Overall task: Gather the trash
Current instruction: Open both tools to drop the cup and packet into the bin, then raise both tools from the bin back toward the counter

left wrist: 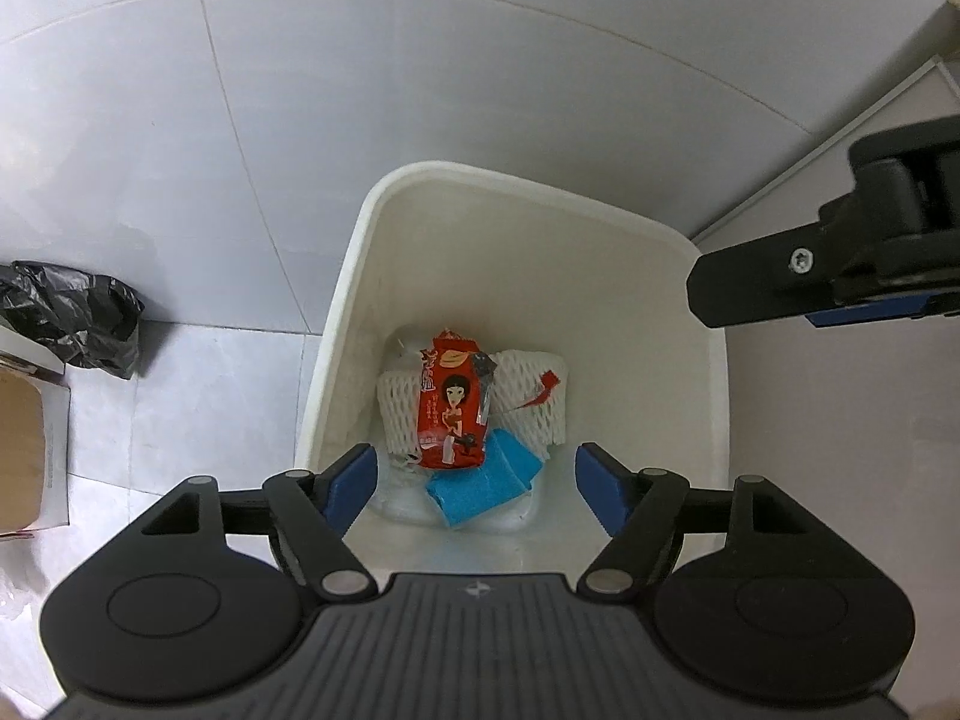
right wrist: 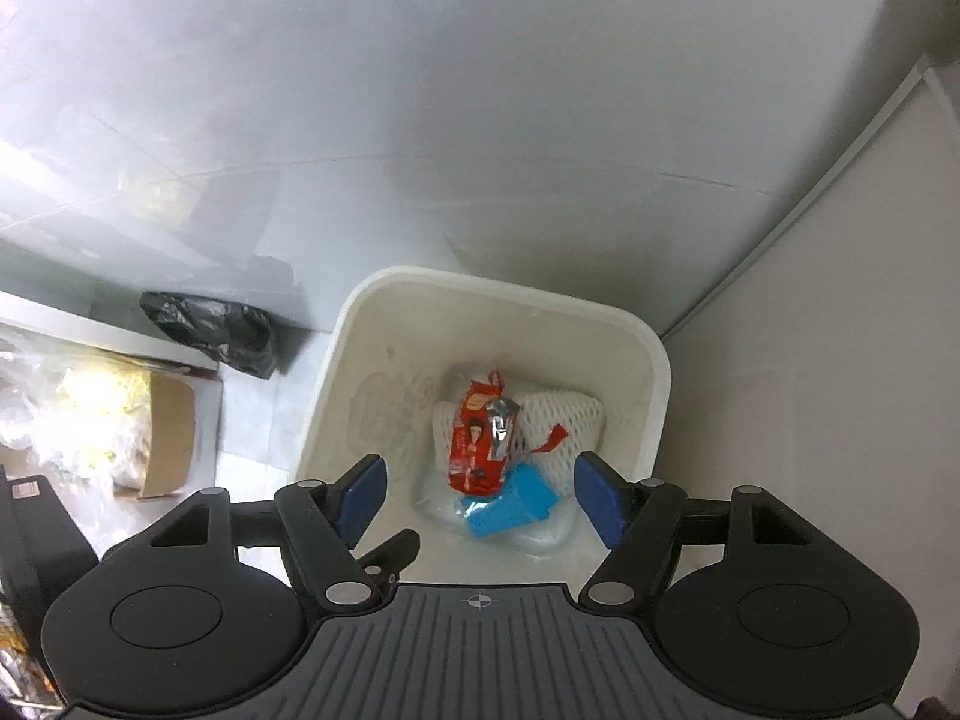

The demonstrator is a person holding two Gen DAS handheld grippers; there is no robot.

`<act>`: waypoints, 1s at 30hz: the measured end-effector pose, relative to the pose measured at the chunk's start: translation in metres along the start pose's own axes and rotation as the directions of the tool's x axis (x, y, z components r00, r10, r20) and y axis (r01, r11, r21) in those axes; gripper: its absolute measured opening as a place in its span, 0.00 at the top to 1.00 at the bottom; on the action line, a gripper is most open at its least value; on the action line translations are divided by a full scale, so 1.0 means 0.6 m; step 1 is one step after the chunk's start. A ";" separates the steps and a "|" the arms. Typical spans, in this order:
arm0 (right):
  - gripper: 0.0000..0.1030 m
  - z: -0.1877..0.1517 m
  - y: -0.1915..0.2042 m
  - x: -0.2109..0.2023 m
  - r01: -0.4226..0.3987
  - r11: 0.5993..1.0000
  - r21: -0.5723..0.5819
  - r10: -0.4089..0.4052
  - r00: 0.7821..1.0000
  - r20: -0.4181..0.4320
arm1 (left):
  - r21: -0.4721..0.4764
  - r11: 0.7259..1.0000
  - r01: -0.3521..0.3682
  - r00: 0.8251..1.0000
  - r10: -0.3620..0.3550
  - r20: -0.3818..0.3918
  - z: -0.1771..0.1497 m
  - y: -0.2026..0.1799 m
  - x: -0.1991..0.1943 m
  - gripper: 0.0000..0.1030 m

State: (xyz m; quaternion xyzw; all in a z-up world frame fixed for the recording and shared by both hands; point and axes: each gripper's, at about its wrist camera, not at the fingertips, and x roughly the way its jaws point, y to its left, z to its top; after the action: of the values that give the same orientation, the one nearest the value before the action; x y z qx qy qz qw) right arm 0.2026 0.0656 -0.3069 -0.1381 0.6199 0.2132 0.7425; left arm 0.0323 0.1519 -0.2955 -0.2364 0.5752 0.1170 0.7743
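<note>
Both claws, left claw (left wrist: 477,483) and right claw (right wrist: 480,495), are released and empty above the white bin (left wrist: 606,198). Red snack wrapper (left wrist: 450,408), foam net (left wrist: 540,402) and blue sponge (left wrist: 486,483) lie inside; deposit appears done.

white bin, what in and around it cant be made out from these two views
- White bin: near rim, both views, hidden by the open left gripper and right gripper.
- Clear plastic under the blue sponge: too faint to identify.
- Red snack wrapper: print too small.
- Cardboard box: cut off at left wrist edge.
</note>
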 end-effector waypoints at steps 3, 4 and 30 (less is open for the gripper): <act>0.31 0.000 0.009 -0.011 -0.004 1.000 -0.010 0.004 1.000 0.019 | 0.000 1.000 0.000 1.000 0.000 0.006 0.001 -0.003 -0.008 0.29; 0.31 -0.001 0.012 -0.015 -0.005 1.000 -0.013 0.005 1.000 0.026 | -0.001 1.000 0.002 1.000 -0.002 0.008 0.003 0.000 -0.008 0.27; 0.13 -0.080 0.052 -0.240 -0.030 0.995 -0.096 0.065 0.922 0.381 | 0.085 0.995 -0.051 0.998 0.049 0.031 -0.003 -0.014 -0.120 0.01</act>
State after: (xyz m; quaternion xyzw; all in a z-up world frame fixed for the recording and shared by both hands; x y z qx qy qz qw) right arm 0.1259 0.0496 -0.1730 -0.1112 0.4557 0.2812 0.8372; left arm 0.0120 0.1500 -0.2258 -0.1868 0.5741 0.1149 0.7888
